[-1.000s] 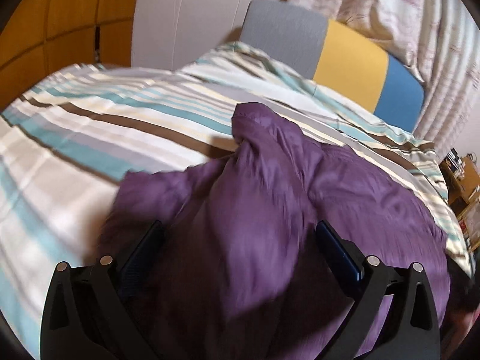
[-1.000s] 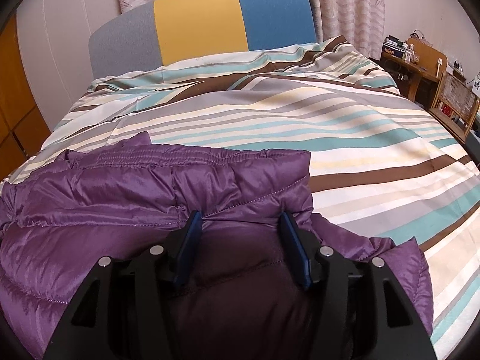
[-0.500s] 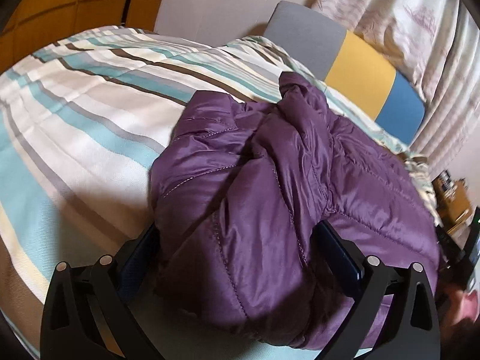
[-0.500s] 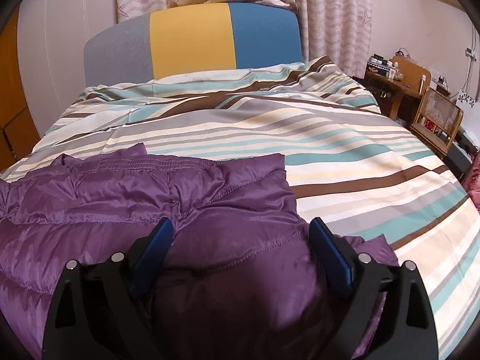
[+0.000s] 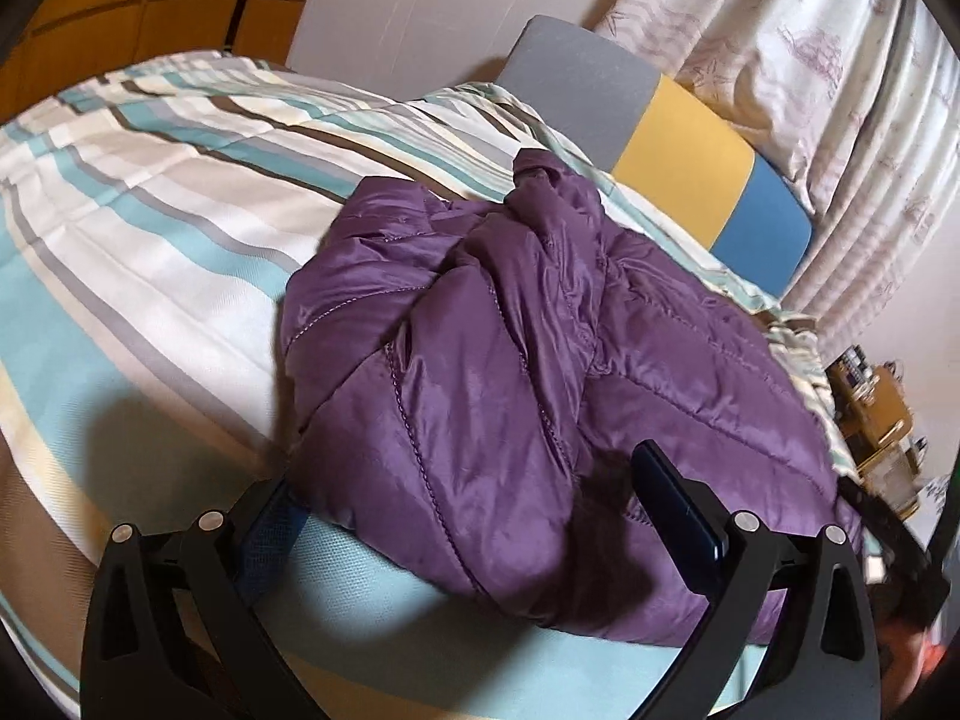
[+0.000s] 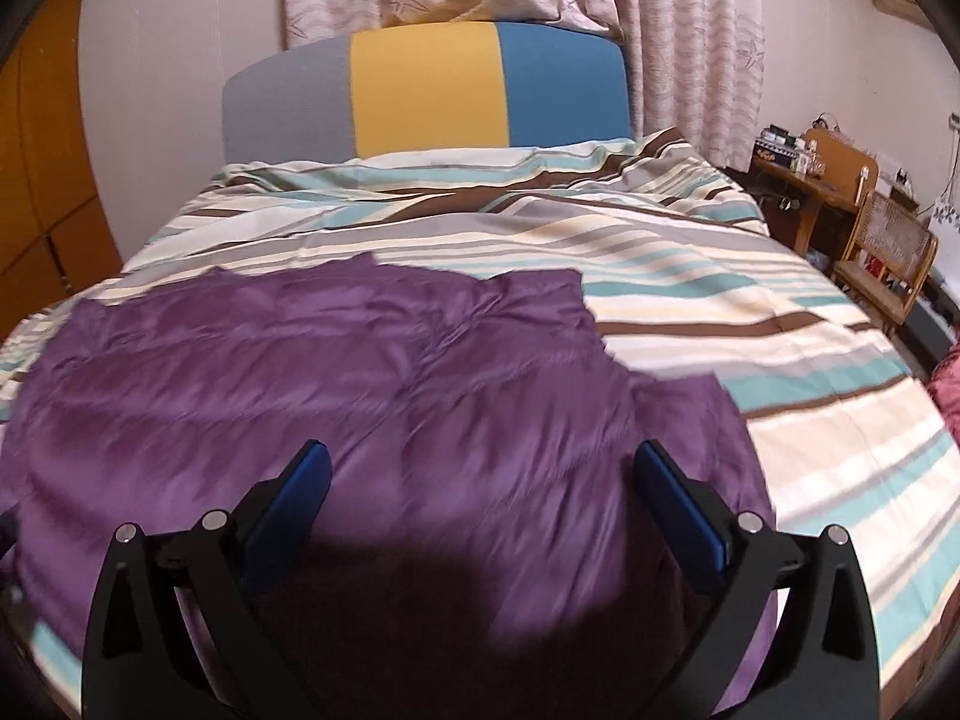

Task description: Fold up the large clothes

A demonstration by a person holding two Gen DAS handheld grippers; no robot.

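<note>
A purple quilted puffer jacket (image 5: pixel 540 372) lies in a folded heap on the striped bedspread (image 5: pixel 150 252). My left gripper (image 5: pixel 468 516) is open and empty, its jaws spread wide over the jacket's near edge. In the right wrist view the jacket (image 6: pixel 360 372) spreads flat across the near half of the bed. My right gripper (image 6: pixel 480 498) is open and empty above it, holding no cloth.
The bedspread (image 6: pixel 750 312) runs to a grey, yellow and blue headboard (image 6: pixel 426 90) with curtains (image 6: pixel 678 30) behind. A wooden desk (image 6: pixel 804 192) and a cane chair (image 6: pixel 888 258) stand at the bed's right side. Orange cabinets (image 5: pixel 150 18) stand at the left.
Both grippers have drawn back from the jacket. The right gripper opened wide and let go of the jacket's edge, which now lies flat. The left gripper stayed open and pulled back.
</note>
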